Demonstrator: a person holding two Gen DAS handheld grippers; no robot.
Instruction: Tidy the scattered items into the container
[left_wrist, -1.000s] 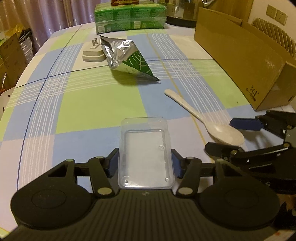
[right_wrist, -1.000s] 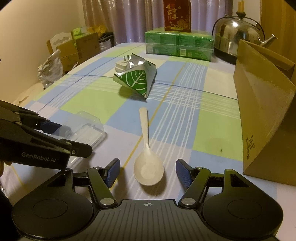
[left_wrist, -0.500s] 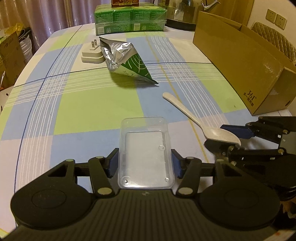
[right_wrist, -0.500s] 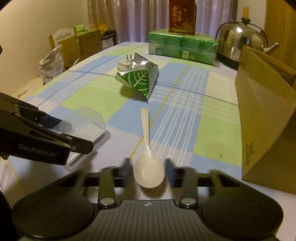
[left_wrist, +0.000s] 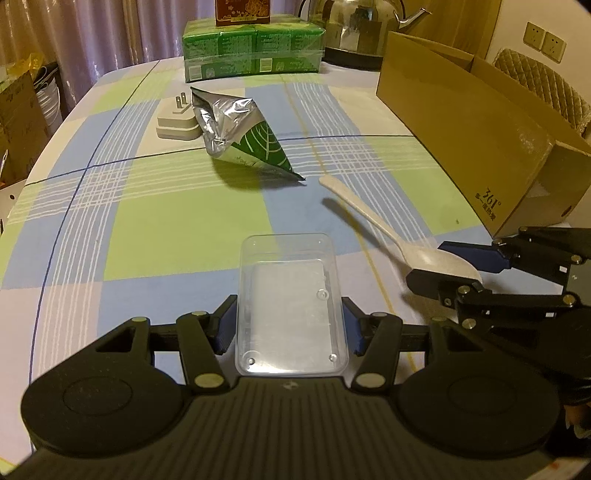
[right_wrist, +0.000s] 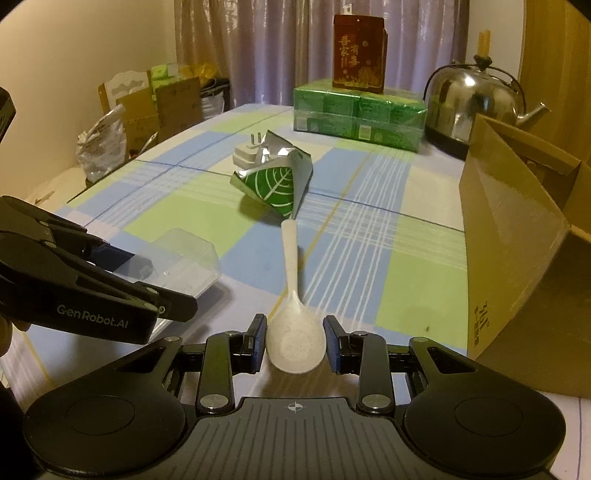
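A clear plastic box (left_wrist: 290, 306) sits between the fingers of my left gripper (left_wrist: 290, 328), whose pads press on its two long sides. In the right wrist view the same box (right_wrist: 184, 269) shows beside my left gripper (right_wrist: 166, 284). A white spoon (right_wrist: 291, 266) points away from me, and my right gripper (right_wrist: 295, 341) is shut on its bowl. From the left wrist view, the spoon (left_wrist: 369, 214) hangs a little above the cloth in my right gripper (left_wrist: 432, 260) and casts a shadow. A green and foil packet (left_wrist: 243, 136) lies further back.
An open cardboard box (left_wrist: 461, 122) stands along the right side of the checked table. A white plug adapter (left_wrist: 173, 123) lies behind the packet. Green packs (left_wrist: 255, 48) with a red carton on top and a steel kettle (right_wrist: 469, 99) stand at the far edge.
My right gripper has shut on the spoon's bowl and raised it off the cloth. The left gripper keeps its hold on the clear box and has barely moved.
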